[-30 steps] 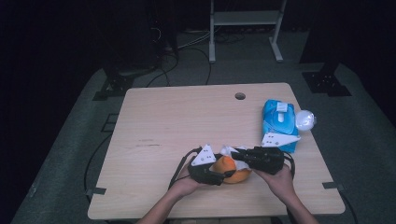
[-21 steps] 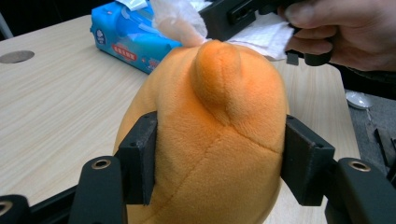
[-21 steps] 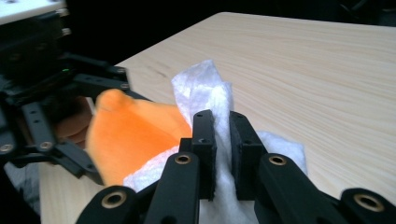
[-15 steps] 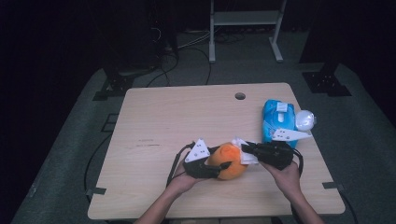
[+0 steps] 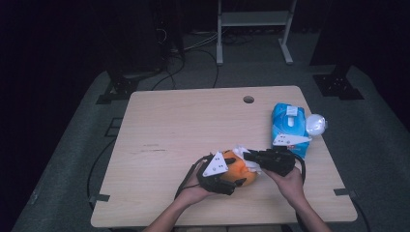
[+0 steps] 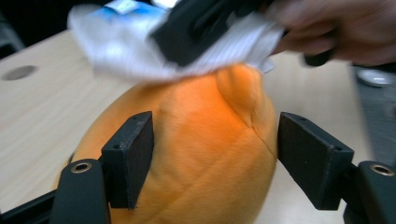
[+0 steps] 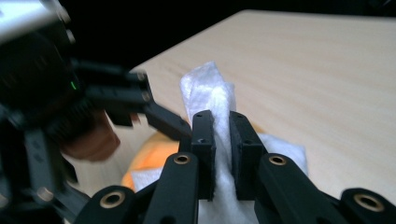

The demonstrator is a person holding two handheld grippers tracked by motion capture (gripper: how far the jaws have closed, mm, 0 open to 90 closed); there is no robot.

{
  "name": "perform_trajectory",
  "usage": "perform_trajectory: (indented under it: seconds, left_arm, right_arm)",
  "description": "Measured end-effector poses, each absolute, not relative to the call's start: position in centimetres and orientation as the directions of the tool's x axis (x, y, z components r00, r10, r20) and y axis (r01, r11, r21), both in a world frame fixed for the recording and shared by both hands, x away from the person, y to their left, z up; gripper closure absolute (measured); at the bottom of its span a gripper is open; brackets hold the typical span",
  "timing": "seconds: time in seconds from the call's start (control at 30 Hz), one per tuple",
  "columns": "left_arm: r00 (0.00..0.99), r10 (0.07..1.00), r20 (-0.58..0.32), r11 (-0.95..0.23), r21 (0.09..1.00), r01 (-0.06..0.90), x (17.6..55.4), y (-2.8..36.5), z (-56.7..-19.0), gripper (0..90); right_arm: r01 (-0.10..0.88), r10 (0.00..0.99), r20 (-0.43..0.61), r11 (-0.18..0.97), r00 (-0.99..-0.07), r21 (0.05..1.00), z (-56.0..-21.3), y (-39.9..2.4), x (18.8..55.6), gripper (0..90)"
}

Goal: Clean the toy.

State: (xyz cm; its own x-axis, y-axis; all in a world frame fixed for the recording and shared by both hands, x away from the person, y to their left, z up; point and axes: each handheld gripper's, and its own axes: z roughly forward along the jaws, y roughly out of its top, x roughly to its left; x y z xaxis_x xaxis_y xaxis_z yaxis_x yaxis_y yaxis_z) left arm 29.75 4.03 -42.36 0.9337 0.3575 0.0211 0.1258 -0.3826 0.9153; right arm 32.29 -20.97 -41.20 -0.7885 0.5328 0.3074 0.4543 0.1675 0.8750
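The work in hand looks like wiping a soft orange plush toy [image 5: 237, 171], round and with stitched seams, using a white wet wipe [image 7: 210, 100]. The toy lies on the light wooden table [image 5: 193, 125], near the front edge, between the two hands.

The left gripper [image 6: 215, 154] has its jaws on both sides of the toy. In the left gripper view the left pad seems to lie against the fabric, while the right pad stands a little away from it, so I judge the toy is not squeezed. The jaws have just been opening, with the toy between them. The right gripper [image 7: 219, 144] has its jaws close together and clamped on the folded wipe, which it holds on the upper side of the toy (the wipe is blurred in the left gripper view, so it is probably moving).

How far the task is: the wipe is already out of its packet and is in contact with the toy, so the cleaning itself is going on. What is left, as I judge, is to finish the other sides of the toy and then to put the wipe away.

At the right side of the table lies a blue soft packet of wipes [image 5: 285, 123] with a white flap on top, and just beside it a small white round object [image 5: 315, 124]. There is some print on the packet, but it is too small to read; I can read no brand or writing anywhere.
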Motion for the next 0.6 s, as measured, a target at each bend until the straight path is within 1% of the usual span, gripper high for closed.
perform_trajectory:
  seconds: [0.07, 0.13, 0.2, 0.27, 0.37, 0.47, 0.53, 0.6]
  left_arm:
    - [0.927, 0.375, -0.027, -0.331, 0.93, 0.161, 30.3, 4.7, -42.0, 28.8]
    - [0.916, 0.4, -0.036, -0.32, 0.931, 0.177, 30.8, 5.1, -41.9, 29.9]
    - [0.917, 0.394, -0.068, -0.32, 0.925, 0.206, 31.1, 5.3, -42.4, 32.0]
    - [0.924, 0.374, -0.082, -0.33, 0.919, 0.215, 30.9, 5.2, -42.7, 35.1]
    - [0.949, 0.302, -0.088, -0.394, 0.895, 0.209, 30.4, 4.9, -42.5, 35.3]
    - [0.968, 0.228, -0.103, -0.444, 0.874, 0.198, 30.0, 4.9, -41.8, 35.0]
    - [0.972, 0.212, -0.106, -0.449, 0.872, 0.193, 30.0, 4.9, -41.2, 33.8]
    - [0.97, 0.224, -0.099, -0.437, 0.879, 0.19, 30.2, 4.8, -40.8, 30.8]
  right_arm:
    - [0.469, 0.524, 0.325, 0.166, -0.787, 0.868, -41.5, -21.2, 32.2, 81.3]
    - [0.489, 0.503, 0.347, 0.183, -0.791, 0.853, -41.6, -21.4, 32.1, 81.3]
    - [0.496, 0.494, 0.353, 0.192, -0.795, 0.847, -41.7, -21.5, 31.8, 81.3]
    - [0.492, 0.497, 0.346, 0.198, -0.796, 0.847, -41.4, -21.7, 31.6, 81.3]
    - [0.472, 0.532, 0.315, 0.188, -0.786, 0.861, -40.8, -22.5, 31.5, 81.2]
    - [0.511, 0.536, 0.343, 0.201, -0.771, 0.836, -41.6, -23.0, 31.7, 81.2]
    - [0.525, 0.518, 0.353, 0.231, -0.779, 0.819, -42.6, -22.8, 31.2, 81.2]
    - [0.527, 0.494, 0.366, 0.235, -0.789, 0.817, -42.9, -22.7, 30.8, 81.2]
